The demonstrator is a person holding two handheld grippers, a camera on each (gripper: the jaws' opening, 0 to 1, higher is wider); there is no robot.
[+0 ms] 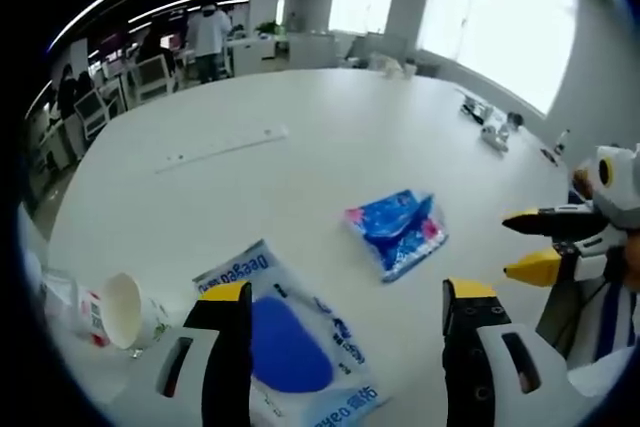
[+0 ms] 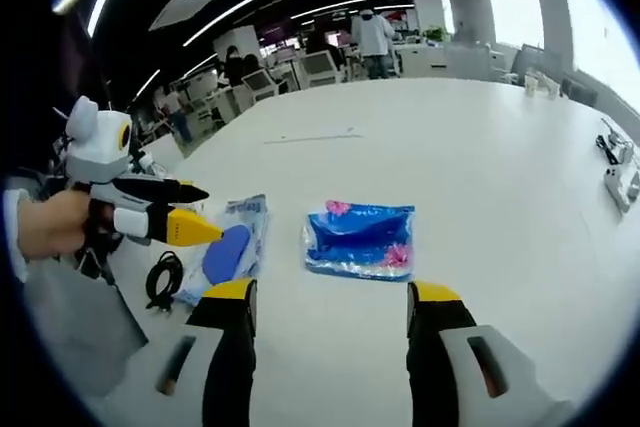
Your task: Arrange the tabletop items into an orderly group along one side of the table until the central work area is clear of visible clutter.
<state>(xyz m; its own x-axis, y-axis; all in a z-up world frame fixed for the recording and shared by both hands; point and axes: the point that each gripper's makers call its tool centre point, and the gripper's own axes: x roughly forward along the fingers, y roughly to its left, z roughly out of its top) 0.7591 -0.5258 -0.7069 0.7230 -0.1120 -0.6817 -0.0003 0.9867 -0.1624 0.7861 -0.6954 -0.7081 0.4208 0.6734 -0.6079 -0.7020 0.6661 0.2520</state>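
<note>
Looking along your right gripper (image 2: 330,312), whose jaws stand wide and empty, you have the blue tissue packet (image 2: 360,239) lying crosswise just ahead, while your left gripper (image 1: 345,312), also wide and empty, hangs over the white-and-blue wipes pack (image 1: 290,342) beside a paper cup (image 1: 125,309).

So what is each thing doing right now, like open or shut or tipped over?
Left gripper: open, holding nothing, above the white pack.
Right gripper: open, holding nothing.
White pack: lying flat on the table.
Blue pack: lying flat, crinkled; cannot tell if sealed.
Paper cup: tipped on its side, mouth showing.
Black cable: loosely coiled at the table edge.
</note>
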